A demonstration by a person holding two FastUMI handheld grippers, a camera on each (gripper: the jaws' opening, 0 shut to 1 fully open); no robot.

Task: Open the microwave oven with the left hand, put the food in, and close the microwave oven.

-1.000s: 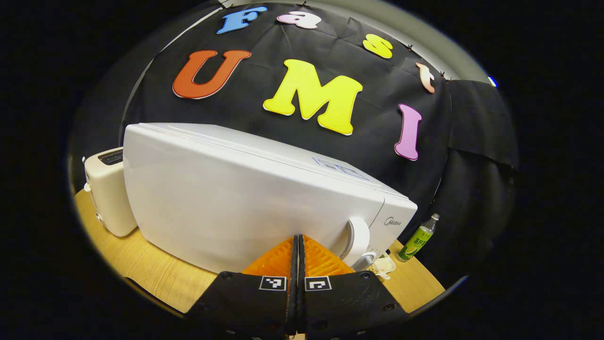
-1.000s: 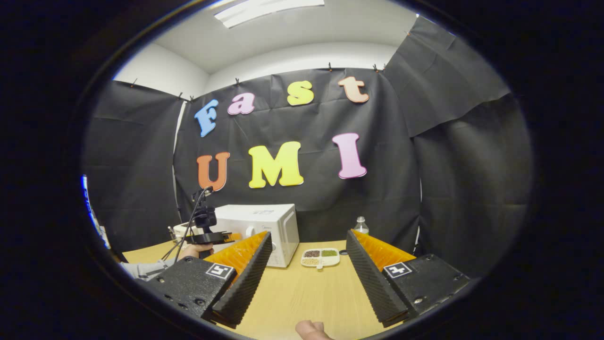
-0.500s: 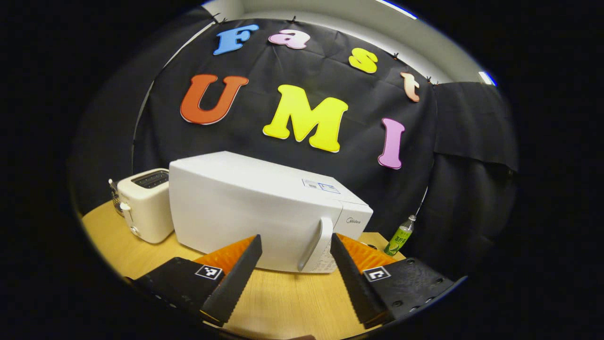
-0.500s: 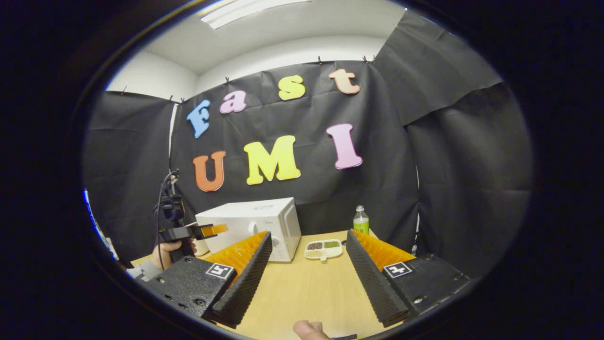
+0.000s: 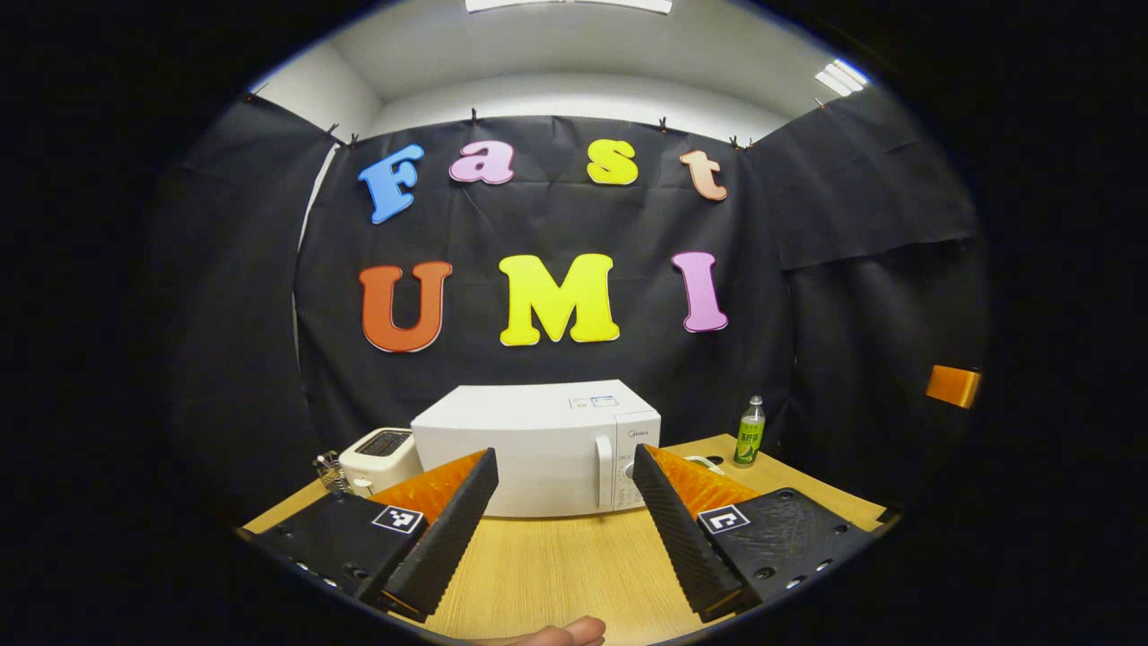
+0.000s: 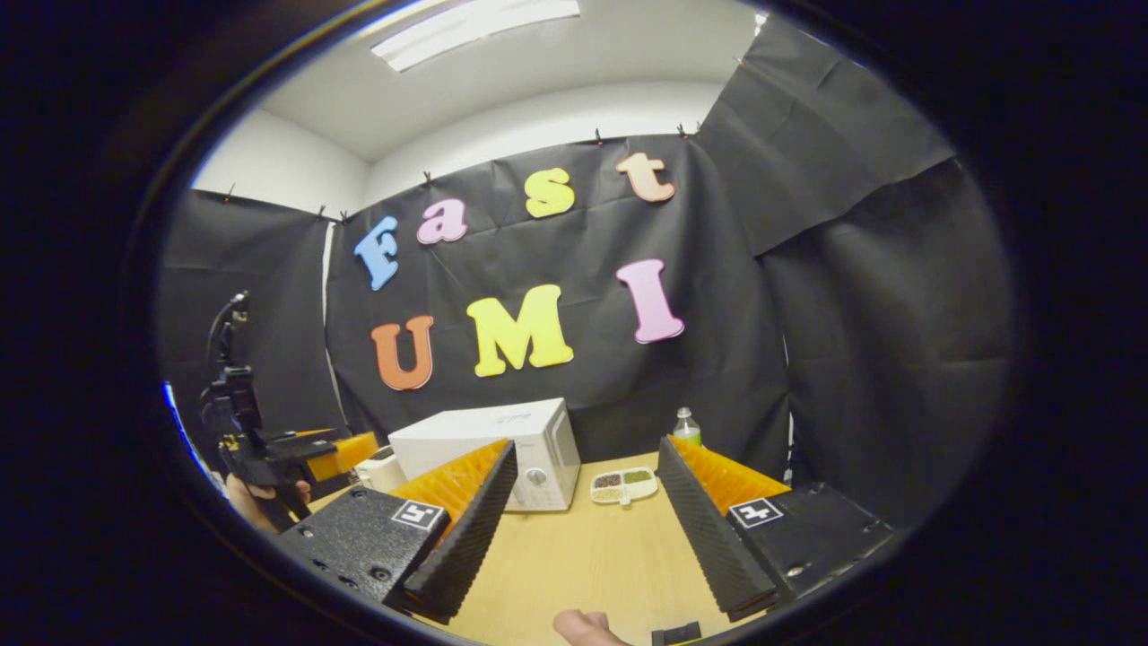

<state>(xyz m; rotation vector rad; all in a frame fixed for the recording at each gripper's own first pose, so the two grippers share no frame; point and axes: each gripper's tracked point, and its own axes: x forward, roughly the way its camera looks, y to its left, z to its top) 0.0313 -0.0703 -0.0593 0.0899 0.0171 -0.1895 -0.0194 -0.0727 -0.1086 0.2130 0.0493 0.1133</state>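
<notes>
White microwave, one toaster, one bottle.

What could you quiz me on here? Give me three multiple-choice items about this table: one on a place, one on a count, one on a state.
1. Where does the food tray lie?
A. on the table beside the microwave
B. inside the microwave
C. on top of the toaster

2. How many bottles stand on the table?
A. none
B. one
C. three

3. How is the microwave door?
A. wide open
B. removed
C. closed

Answers: 1 A, the tray rests on the table near the microwave's front; 2 B, a single bottle stands by the back cloth; 3 C, the door sits flush with its handle in front.
</notes>
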